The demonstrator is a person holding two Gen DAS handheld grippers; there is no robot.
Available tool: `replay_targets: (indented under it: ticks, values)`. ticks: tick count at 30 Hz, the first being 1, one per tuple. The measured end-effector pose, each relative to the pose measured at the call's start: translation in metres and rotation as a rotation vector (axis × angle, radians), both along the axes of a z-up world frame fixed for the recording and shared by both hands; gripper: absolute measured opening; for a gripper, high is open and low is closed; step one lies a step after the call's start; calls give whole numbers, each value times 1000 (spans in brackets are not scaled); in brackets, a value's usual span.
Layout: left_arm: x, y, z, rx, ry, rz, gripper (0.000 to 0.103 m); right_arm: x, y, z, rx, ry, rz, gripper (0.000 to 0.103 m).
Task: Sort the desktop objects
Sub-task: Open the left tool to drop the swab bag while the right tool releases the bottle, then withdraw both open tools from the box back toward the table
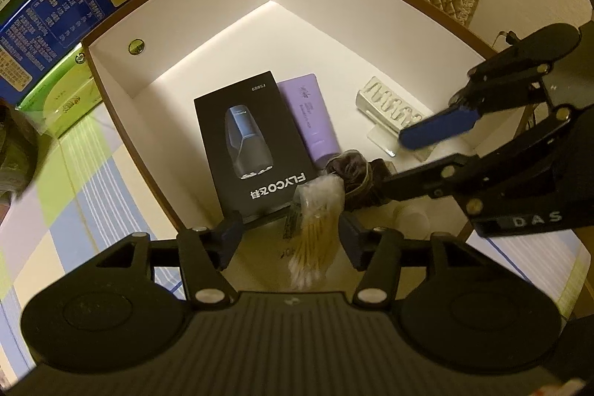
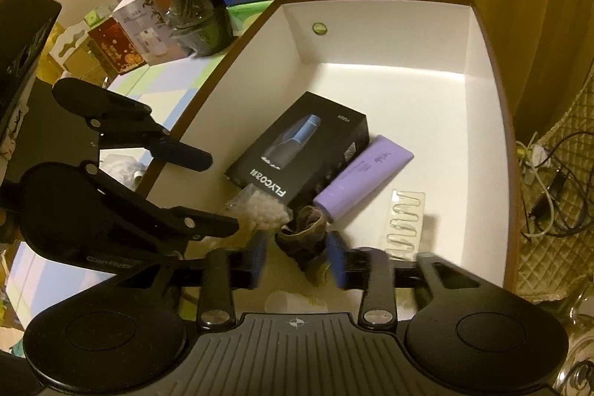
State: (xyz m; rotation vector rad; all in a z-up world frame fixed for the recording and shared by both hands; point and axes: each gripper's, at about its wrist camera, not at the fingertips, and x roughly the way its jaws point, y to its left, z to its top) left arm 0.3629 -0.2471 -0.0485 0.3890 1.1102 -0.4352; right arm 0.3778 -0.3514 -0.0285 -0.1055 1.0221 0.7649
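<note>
Over a white box, both grippers hang part open, holding nothing: left gripper fingers flank a cotton swab bag, right gripper fingers flank a dark pouch. Withdrawing carelessly could snag either and drag it out.

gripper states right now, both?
left gripper: open, cotton swab bag loose between the fingers.
right gripper: open, dark scrunchie between the fingers, unpressed.

Dim warm light, fisheye edges, slight blur
</note>
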Motion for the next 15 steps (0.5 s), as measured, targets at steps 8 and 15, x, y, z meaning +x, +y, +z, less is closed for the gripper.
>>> replay_targets:
  ticks: [8, 15]
  values:
    - [-3, 1, 6, -9, -22, 2, 67, -2, -13, 14, -14, -39, -32, 85]
    - [-7, 1, 15, -19, -45, 8, 71, -9, -16, 19, -24, -59, -38, 97]
